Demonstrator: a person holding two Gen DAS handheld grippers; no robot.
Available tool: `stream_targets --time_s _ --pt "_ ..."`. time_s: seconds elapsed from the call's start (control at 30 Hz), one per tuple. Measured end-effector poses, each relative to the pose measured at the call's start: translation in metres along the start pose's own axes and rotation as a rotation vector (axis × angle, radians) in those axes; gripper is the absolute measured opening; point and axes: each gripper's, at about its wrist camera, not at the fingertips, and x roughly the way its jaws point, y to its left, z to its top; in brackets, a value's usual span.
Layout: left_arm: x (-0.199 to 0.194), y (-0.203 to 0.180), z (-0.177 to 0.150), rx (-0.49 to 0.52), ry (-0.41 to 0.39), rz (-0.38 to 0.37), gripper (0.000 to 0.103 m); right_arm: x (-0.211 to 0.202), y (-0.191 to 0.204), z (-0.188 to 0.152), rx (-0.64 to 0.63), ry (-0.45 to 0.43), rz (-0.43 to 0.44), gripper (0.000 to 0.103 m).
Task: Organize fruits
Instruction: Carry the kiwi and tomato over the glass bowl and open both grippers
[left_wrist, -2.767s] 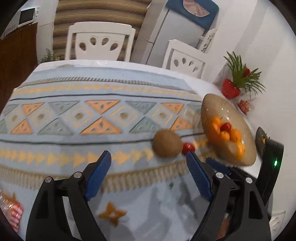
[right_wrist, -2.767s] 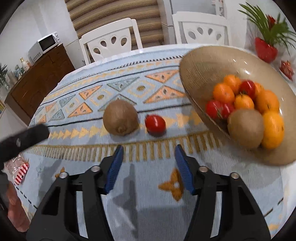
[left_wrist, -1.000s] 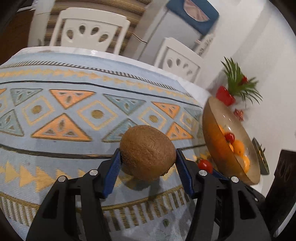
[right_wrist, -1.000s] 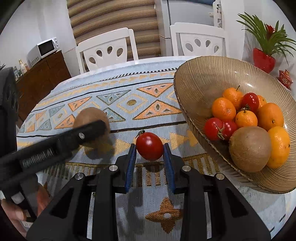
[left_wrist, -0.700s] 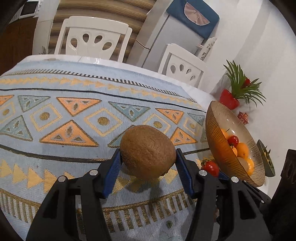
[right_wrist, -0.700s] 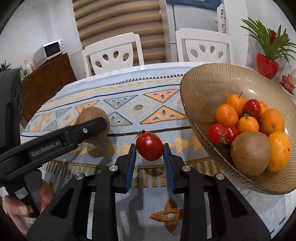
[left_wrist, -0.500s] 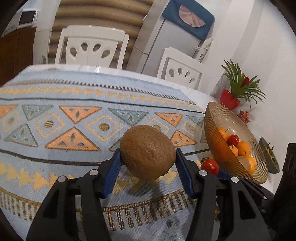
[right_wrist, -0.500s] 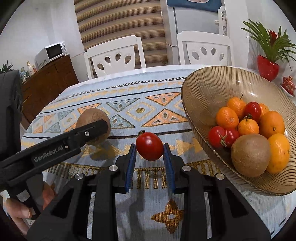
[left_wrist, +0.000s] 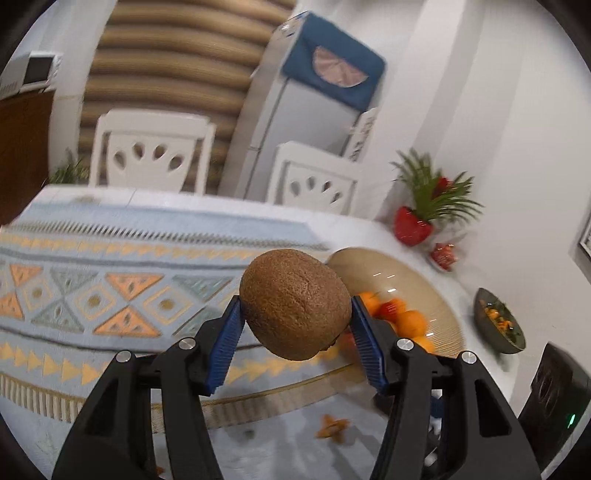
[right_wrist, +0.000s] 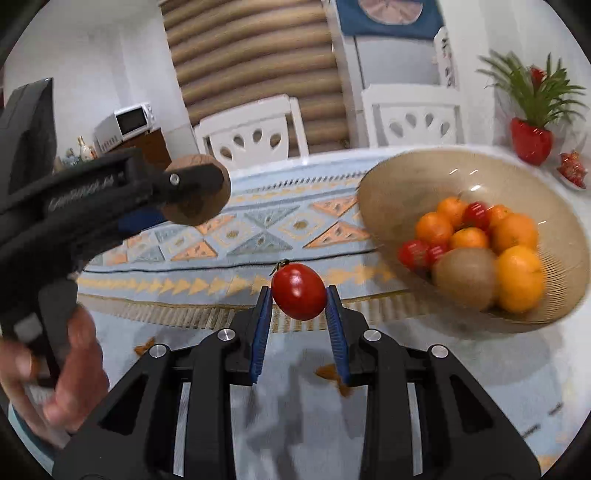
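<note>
Brown and rough-skinned, the kiwi fills the gap between the blue pads of the left gripper, which is clamped on it and carries it clear above the patterned tablecloth. Beyond the right jaw lies the beige fruit bowl; the kiwi and that jaw hide much of its near side, and the oranges inside are blurred.

In the right wrist view, the right gripper is closed narrowly on a red tomato, held off the cloth. To the right of the jaws and further out sits the bowl, with oranges, tomatoes and a second kiwi, smeared by motion. Left of the jaws, the left gripper reaches in level, its finger covering part of its kiwi; the person's left hand on its handle is blurred and cut by the frame edge.
</note>
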Motion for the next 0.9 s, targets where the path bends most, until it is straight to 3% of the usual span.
stream_targets --time_s 0.27,0.37,0.57,0.73,0.9 --pt "0.014 -0.07 0.026 0.084 0.003 -0.1 0.056 -0.059 -0.087 0.054 0.123 -0.112 -0.094 0.031" --pt "0.036 -0.086 0.026 0.084 0.047 -0.142 0.056 -0.061 -0.116 0.064 0.166 -0.105 -0.132 0.031" --pt "0.082 -0.1 0.012 0.063 0.151 -0.187 0.056 -0.039 -0.166 0.06 0.324 -0.033 -0.122 0.031" --pt "0.113 -0.095 0.001 0.05 0.213 -0.182 0.056 -0.022 -0.181 0.052 0.374 0.009 -0.112 0.031" --pt "0.133 -0.091 -0.002 0.062 0.239 -0.149 0.056 -0.007 -0.171 0.053 0.325 0.02 -0.093 0.031"
